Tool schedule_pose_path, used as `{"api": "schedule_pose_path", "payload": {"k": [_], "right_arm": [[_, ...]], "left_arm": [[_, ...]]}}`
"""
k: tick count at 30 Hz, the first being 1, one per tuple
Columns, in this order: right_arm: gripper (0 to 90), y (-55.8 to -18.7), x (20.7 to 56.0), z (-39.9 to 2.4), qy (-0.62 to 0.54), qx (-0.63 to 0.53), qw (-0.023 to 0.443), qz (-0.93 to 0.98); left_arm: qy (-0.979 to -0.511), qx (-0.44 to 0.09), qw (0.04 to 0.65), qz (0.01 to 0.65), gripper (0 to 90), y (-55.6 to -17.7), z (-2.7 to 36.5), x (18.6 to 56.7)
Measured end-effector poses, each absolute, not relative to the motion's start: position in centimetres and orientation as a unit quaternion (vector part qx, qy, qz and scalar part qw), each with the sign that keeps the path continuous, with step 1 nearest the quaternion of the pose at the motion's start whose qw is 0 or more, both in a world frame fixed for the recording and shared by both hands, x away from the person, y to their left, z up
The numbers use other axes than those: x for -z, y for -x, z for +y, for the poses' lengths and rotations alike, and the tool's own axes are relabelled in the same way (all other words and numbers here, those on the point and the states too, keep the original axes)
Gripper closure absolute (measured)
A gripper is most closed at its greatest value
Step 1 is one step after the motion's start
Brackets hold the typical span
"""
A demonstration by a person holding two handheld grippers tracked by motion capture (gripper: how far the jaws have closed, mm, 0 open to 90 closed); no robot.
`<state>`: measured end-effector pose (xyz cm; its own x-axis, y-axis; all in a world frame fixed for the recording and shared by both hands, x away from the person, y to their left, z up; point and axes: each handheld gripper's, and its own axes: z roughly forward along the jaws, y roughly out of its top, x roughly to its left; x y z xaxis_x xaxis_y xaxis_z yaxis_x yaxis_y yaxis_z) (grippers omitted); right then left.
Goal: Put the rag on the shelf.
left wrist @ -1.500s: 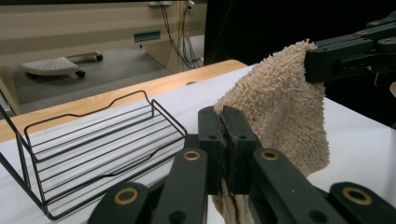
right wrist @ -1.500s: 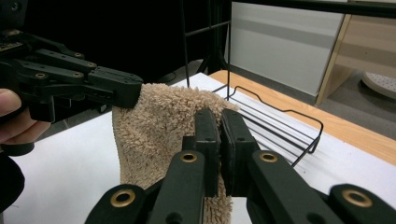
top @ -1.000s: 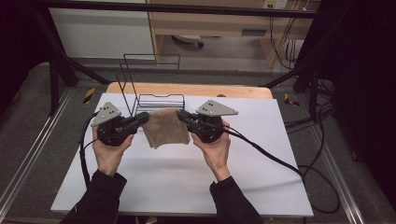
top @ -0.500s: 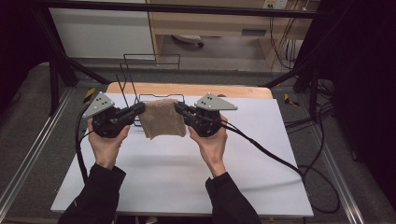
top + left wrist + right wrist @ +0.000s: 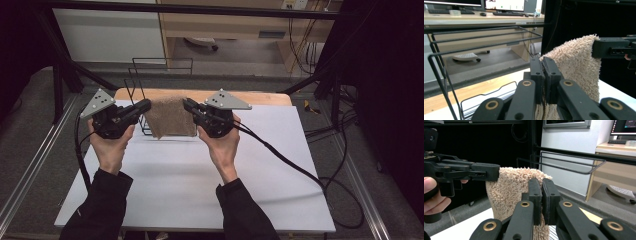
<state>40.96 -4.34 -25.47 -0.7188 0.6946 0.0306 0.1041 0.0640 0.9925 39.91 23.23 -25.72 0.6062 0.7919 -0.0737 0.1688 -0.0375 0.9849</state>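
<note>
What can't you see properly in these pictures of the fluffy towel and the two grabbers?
- Bottom edge of the fluffy beige towel: cut off by the frame and hidden behind the left gripper in its own view; likewise behind the right gripper.
- Lower part of the black wire rack: covered by the towel in the high view.
- Whether the towel touches the rack: cannot tell.

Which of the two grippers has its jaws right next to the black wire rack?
The left gripper: in the high view its jaws overlap the wire rack frame. The right gripper, holding the towel's other top corner, sits clear of it.
</note>
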Motion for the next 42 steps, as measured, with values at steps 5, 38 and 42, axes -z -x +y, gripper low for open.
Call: {"api": "schedule_pose_path", "payload": {"k": [5, 38, 42], "right_arm": [[86.8, -41.3, 24.6, -4.0, -0.285, -0.625, 0.246, 0.684], [86.8, -44.1, 20.2, -1.8, -0.276, -0.646, 0.269, 0.659], [86.9, -44.5, 19.6, -1.6, -0.277, -0.649, 0.271, 0.655]], "left_arm": [[-0.664, -0.269, 0.600, 0.356, 86.6, -40.2, 23.5, 24.9], [-0.638, -0.300, 0.616, 0.351, 86.6, -42.4, 25.2, 20.1], [-0.635, -0.304, 0.617, 0.352, 86.6, -42.7, 25.3, 19.6]]}}
